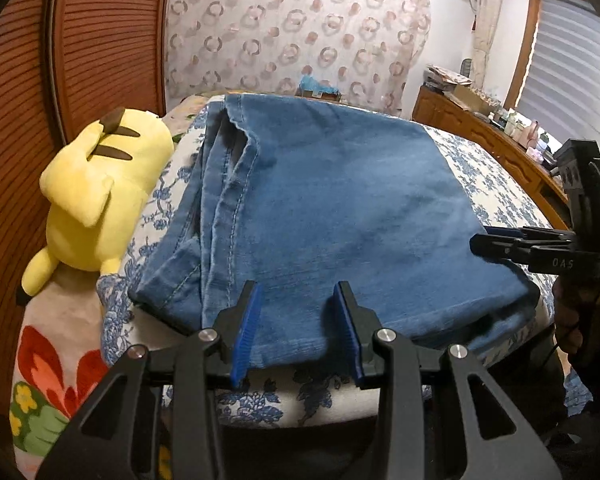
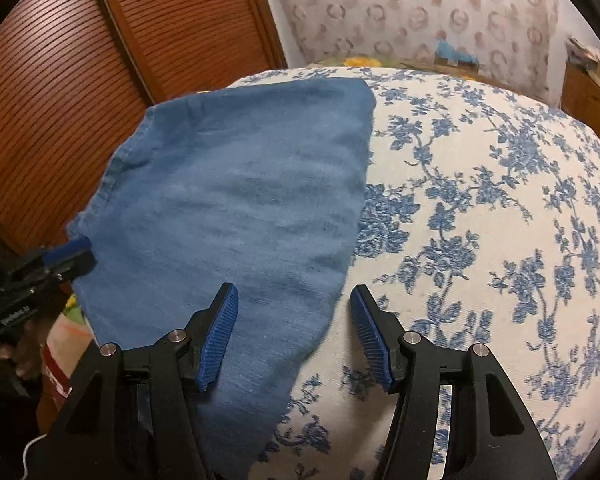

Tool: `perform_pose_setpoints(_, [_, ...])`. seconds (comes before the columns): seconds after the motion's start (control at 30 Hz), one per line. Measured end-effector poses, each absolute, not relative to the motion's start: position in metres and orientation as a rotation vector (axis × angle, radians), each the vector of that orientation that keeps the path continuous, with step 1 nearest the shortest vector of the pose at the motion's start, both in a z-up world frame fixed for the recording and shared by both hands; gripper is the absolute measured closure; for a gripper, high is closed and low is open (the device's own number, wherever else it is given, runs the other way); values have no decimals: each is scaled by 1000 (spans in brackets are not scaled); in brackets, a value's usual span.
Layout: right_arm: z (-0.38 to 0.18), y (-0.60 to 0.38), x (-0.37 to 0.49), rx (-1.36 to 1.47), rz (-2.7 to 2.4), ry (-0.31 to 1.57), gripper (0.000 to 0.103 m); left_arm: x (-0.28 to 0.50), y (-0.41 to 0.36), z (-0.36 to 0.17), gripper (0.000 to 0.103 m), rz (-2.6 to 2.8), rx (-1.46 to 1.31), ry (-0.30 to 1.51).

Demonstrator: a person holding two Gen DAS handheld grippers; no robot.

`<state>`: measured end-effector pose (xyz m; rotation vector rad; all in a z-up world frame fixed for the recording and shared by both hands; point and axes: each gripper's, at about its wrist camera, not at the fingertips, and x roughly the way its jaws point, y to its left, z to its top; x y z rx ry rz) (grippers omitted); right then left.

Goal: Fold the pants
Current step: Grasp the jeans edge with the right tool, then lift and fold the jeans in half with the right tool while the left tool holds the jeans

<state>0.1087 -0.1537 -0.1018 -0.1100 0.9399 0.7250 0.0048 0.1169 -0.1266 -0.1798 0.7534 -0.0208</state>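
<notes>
Blue jeans [image 1: 332,208] lie folded flat on the flowered bedspread [image 1: 496,200], with seams and hems stacked along their left side. My left gripper [image 1: 298,286] hangs over the jeans' near edge, its blue pads apart and the denim lying loose beneath the gap. In the right wrist view the jeans [image 2: 228,200] fill the left half. My right gripper [image 2: 294,288] stands open above their right edge, one finger over denim and the other over the bedspread [image 2: 480,220]. Each gripper shows in the other's view: the right gripper [image 1: 480,242] at the jeans' right side, the left gripper [image 2: 76,250] at their left edge.
A yellow plush toy [image 1: 100,192] lies on the bed just left of the jeans. A wooden louvred door [image 1: 60,80] stands behind it. A patterned curtain [image 1: 300,28] hangs at the back and a cluttered wooden dresser [image 1: 480,120] runs along the right. A flowered pillow [image 1: 48,368] sits at lower left.
</notes>
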Motion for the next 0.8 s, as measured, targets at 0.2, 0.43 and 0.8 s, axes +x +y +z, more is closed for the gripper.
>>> perform_pose_setpoints(0.2, [-100, -142, 105, -111, 782, 949, 77, 1, 122, -127, 66, -31, -197, 739])
perform_pose_setpoints(0.43, [-40, -127, 94, -101, 889, 808, 99, -13, 141, -107, 66, 4, -231, 689])
perform_pose_setpoints(0.8, [6, -14, 66, -214, 1091, 687, 99, -39, 195, -86, 66, 147, -253, 623])
